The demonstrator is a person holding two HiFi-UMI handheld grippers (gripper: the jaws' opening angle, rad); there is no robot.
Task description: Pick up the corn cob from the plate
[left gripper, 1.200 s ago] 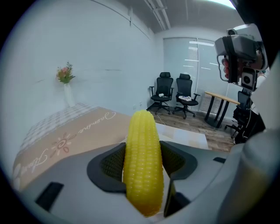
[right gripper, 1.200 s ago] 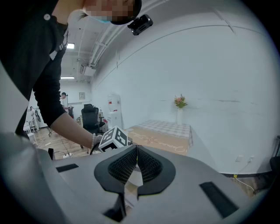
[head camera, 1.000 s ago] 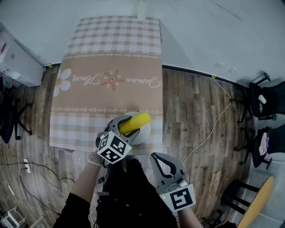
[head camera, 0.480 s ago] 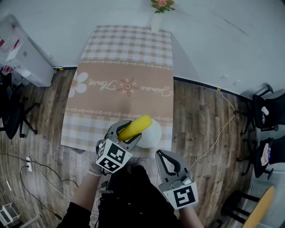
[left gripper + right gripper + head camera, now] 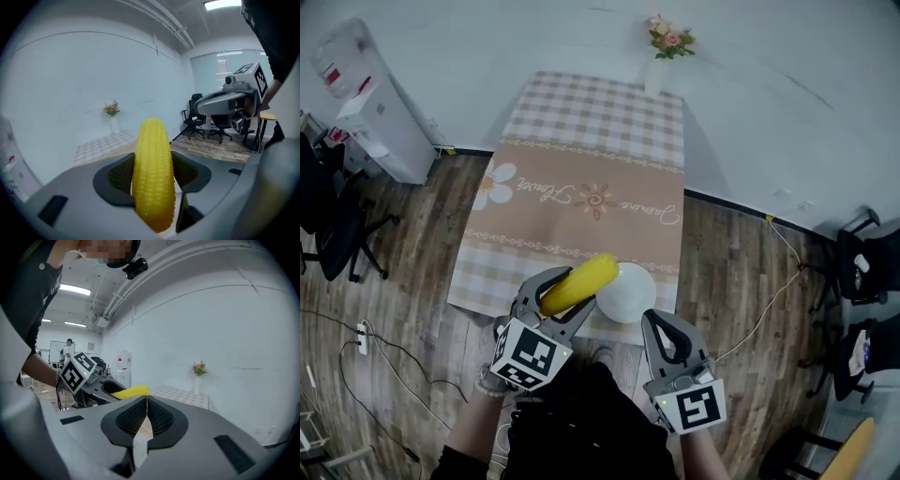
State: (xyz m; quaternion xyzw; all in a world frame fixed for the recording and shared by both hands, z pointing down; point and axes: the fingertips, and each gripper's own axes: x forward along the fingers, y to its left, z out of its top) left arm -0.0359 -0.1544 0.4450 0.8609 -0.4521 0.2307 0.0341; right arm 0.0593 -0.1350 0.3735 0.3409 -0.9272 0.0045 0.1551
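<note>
White plate (image 5: 628, 295) visible from head view alone

We raise the corn cob (image 5: 578, 284) in our left gripper (image 5: 567, 292) clear of the plate (image 5: 634, 298). A second ago the cob lay across the plate and hid most of it, and now it hangs up and to the left, so the white plate shows whole and bare. Our right gripper (image 5: 662, 319) comes up as well, closer to the near edge of the table (image 5: 581, 159), and our view now takes in the vase of flowers (image 5: 660, 64) and the water dispenser (image 5: 370, 103).
</note>
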